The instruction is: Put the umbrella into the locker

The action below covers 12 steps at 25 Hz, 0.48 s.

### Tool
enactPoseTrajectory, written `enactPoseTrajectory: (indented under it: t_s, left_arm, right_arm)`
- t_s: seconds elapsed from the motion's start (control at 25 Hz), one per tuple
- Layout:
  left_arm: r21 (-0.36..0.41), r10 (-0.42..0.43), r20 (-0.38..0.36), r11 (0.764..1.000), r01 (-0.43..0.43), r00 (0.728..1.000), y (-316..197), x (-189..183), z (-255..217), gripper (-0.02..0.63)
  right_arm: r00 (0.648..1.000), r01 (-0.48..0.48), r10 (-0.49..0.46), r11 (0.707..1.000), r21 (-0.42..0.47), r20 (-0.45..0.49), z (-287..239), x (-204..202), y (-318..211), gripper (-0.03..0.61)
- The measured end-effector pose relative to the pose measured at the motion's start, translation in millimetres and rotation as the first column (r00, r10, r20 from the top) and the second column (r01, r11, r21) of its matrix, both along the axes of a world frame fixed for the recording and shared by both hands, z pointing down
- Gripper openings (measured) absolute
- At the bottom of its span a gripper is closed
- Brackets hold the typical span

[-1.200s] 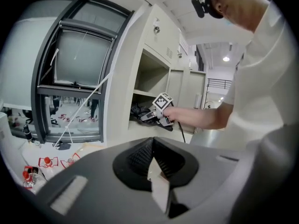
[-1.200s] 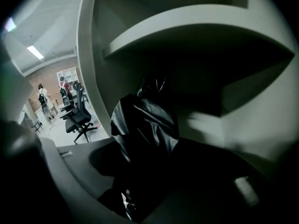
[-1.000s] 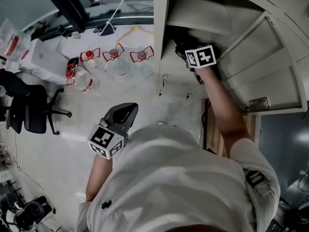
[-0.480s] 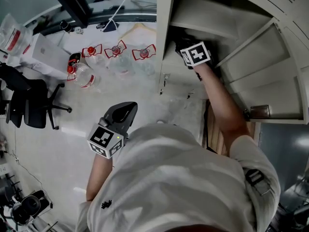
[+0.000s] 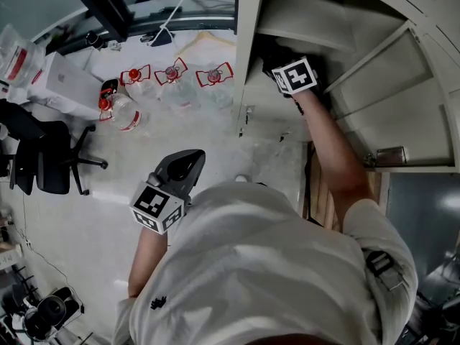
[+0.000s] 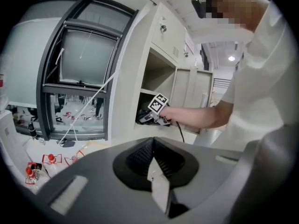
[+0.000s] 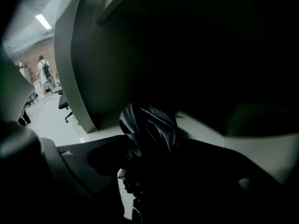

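Note:
The black folded umbrella (image 7: 148, 127) lies on the pale shelf (image 7: 210, 136) inside the open locker (image 5: 248, 63). My right gripper (image 7: 152, 164) reaches into that compartment, and its marker cube (image 5: 296, 75) shows at the opening. Its jaws are opening. The umbrella is between them, with a strip of shelf showing between the left jaw and the fabric. In the left gripper view the right gripper (image 6: 145, 118) sits at the locker mouth with dark fabric beneath it. My left gripper (image 5: 187, 165) hangs at my side over the floor, shut and holding nothing.
The grey locker door (image 5: 402, 99) stands swung open at the right. Water bottles with red handles (image 5: 171, 77) lie on the floor by the window. A black office chair (image 5: 43, 160) and white boxes (image 5: 61, 85) are at the left.
The right gripper stays inside the locker compartment, and its marker cube has turned slightly. The left gripper has not moved.

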<state>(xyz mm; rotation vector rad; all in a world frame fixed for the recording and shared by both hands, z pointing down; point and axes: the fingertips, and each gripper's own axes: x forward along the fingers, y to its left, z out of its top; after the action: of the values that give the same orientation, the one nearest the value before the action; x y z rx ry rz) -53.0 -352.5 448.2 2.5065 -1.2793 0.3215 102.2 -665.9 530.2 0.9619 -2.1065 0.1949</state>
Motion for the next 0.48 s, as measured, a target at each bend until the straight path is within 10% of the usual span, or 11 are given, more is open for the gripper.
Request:
enactPoseTrajectory:
  t_s: [0.48]
  left_arm:
    - [0.011, 0.103, -0.025, 0.995, -0.102, 0.994, 25, -18, -3, 0.056]
  right_arm:
    - [0.993, -0.119, 0.116, 0.989, 0.092, 0.033, -39, 22, 39, 0.268]
